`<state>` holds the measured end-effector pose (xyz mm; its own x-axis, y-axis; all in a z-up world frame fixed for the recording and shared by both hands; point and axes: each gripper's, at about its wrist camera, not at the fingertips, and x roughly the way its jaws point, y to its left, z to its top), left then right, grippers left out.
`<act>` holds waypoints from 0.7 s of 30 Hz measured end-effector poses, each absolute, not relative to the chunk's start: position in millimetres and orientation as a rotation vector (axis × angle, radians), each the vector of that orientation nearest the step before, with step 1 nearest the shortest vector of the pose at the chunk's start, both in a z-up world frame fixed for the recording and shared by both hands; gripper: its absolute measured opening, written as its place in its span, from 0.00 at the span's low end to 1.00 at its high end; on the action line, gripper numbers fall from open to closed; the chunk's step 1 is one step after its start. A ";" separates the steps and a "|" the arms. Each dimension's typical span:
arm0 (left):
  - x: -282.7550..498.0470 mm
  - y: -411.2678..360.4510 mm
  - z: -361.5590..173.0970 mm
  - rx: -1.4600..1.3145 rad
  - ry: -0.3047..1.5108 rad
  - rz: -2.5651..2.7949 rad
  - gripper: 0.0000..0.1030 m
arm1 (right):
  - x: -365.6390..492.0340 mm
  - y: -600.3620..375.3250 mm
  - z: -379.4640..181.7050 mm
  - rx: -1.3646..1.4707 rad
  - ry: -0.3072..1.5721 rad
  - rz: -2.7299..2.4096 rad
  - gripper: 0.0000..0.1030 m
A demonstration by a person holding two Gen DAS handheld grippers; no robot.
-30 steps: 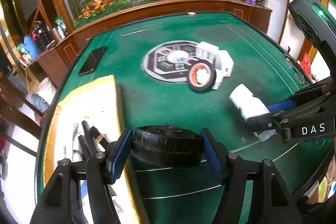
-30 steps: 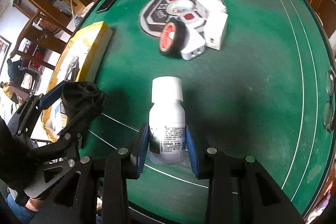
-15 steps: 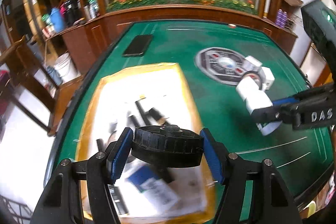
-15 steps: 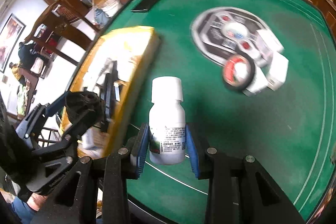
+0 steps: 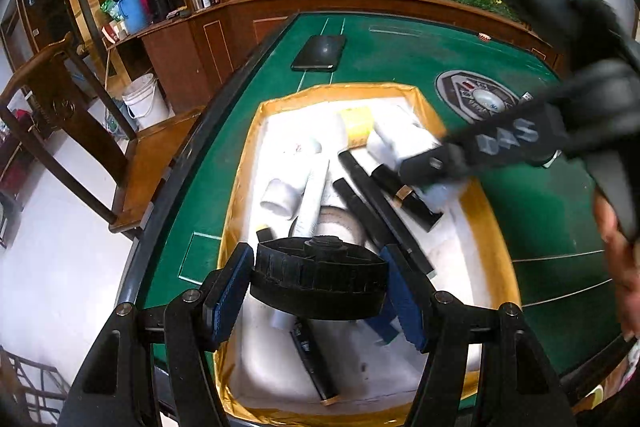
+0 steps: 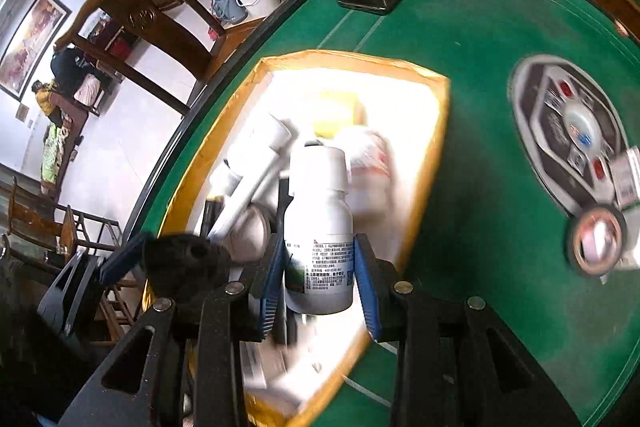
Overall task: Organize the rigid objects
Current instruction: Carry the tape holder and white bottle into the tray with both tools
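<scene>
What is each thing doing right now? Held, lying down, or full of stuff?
left gripper: shut on the black wheel.
black wheel: held over the box.
right gripper: shut on the white bottle.
white bottle: capped, held over the box.
box: open, holds many items.
phone: lying flat on the table, screen dark.

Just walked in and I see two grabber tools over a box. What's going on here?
A person is tidying loose items into a yellow-rimmed box on the green table. The left gripper holds a black round cap over the box, and the right gripper holds a white bottle over it too. Both jaws are closed on their items; neither is released yet. The box already holds tubes and black sticks. A tape roll remains on the table.
</scene>
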<state>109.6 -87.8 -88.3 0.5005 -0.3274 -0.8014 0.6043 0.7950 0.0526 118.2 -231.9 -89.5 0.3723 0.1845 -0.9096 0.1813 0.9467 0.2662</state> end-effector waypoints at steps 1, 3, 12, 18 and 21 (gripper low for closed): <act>110.5 -86.7 -90.1 0.349 0.887 -0.578 0.67 | 126.7 -229.3 -93.8 0.343 1.204 -0.005 0.32; 111.8 -83.8 -93.9 0.344 0.891 -0.583 0.67 | 138.8 -226.2 -99.9 0.339 1.210 -0.010 0.32; 111.9 -86.8 -94.7 0.340 0.877 -0.604 0.67 | 165.0 -215.5 -114.6 0.321 1.229 -0.018 0.32; 108.9 -91.9 -95.1 0.330 0.886 -0.630 0.68 | 160.6 -215.7 -107.6 0.324 1.214 0.006 0.41; 109.7 -94.4 -92.7 0.311 0.891 -0.633 0.69 | 152.7 -219.1 -97.2 0.328 1.189 0.017 0.42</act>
